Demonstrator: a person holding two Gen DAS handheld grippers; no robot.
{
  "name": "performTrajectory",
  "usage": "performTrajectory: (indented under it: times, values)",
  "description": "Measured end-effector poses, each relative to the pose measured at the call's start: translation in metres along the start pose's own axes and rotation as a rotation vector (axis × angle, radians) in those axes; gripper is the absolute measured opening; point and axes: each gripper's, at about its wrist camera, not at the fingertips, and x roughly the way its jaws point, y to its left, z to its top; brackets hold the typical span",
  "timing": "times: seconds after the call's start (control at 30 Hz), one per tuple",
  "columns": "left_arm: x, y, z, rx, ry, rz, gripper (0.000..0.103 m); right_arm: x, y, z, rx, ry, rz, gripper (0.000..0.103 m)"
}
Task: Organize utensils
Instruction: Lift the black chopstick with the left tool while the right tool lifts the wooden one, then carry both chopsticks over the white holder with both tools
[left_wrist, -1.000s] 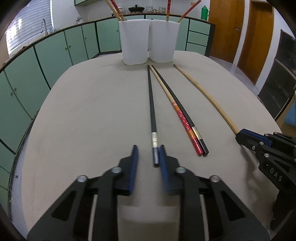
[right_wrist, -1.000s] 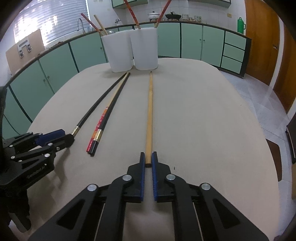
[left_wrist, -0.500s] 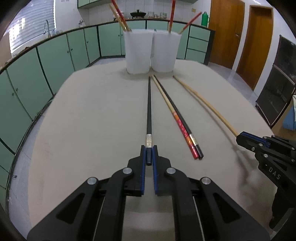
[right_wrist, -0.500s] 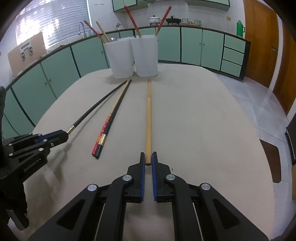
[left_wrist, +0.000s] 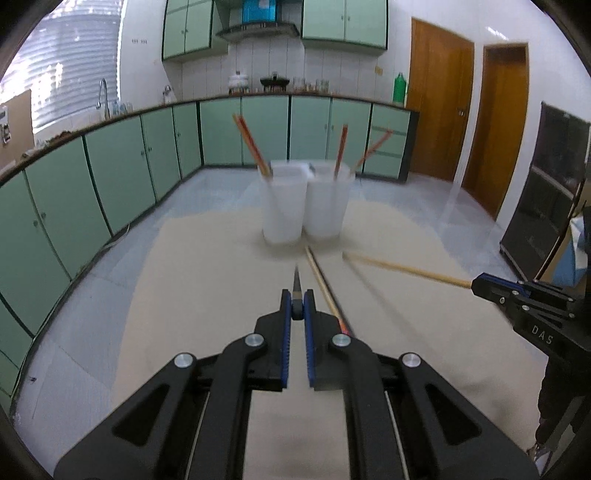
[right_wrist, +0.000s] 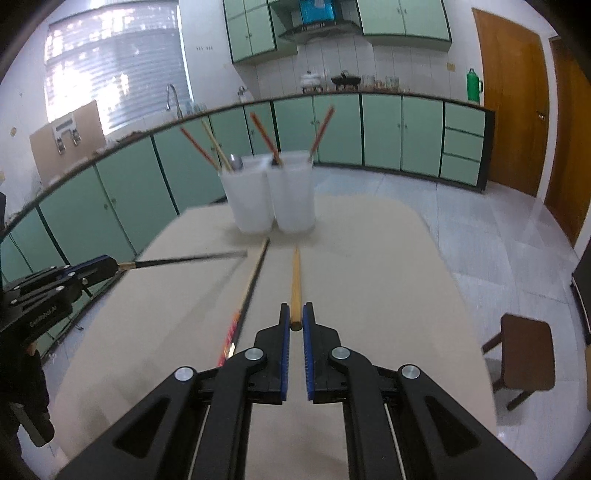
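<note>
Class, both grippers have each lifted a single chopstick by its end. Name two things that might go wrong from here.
1. The left gripper and right gripper pinch the black chopstick and wooden chopstick only at the very end, so either may pivot or slip.
2. The long tips could knock the two white cups, which look light and already hold chopsticks.

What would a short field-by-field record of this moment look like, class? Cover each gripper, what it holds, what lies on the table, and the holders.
left gripper: jaws shut on the black chopstick, lifted off the table
right gripper: jaws shut on the bamboo chopstick, raised
on the table: one pair, a red patterned stick beside a black one
holders: two white cups side by side at the far end, chopsticks standing in both
setting: kitchen, green cabinets
</note>
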Motion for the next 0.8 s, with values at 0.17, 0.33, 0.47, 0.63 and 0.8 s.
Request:
performTrajectory:
  times: [0.17, 0.33, 0.47, 0.63, 0.8]
  values:
    - [-0.016, -0.001, 0.029, 0.004, -0.072, -0.016, 0.006, -0.017, 0.001, 0.028, -0.005, -0.056, 0.018, 0.007]
    - [-0.024, -0.003, 0.051, 0.008, -0.111, -0.041, 0.006, -0.028, 0.005, 0.055, -0.019, -0.094, 0.043, 0.007]
    - [-0.026, -0.004, 0.061, 0.013, -0.122, -0.064, 0.006, -0.029, 0.011, 0.072, -0.053, -0.103, 0.045, 0.007]
    - [-0.028, -0.004, 0.066, 0.013, -0.13, -0.09, 0.006, -0.028, 0.017, 0.088, -0.076, -0.109, 0.061, 0.007]
    - [-0.028, -0.003, 0.074, 0.011, -0.143, -0.109, 0.006, -0.032, 0.019, 0.101, -0.1, -0.125, 0.074, 0.007]
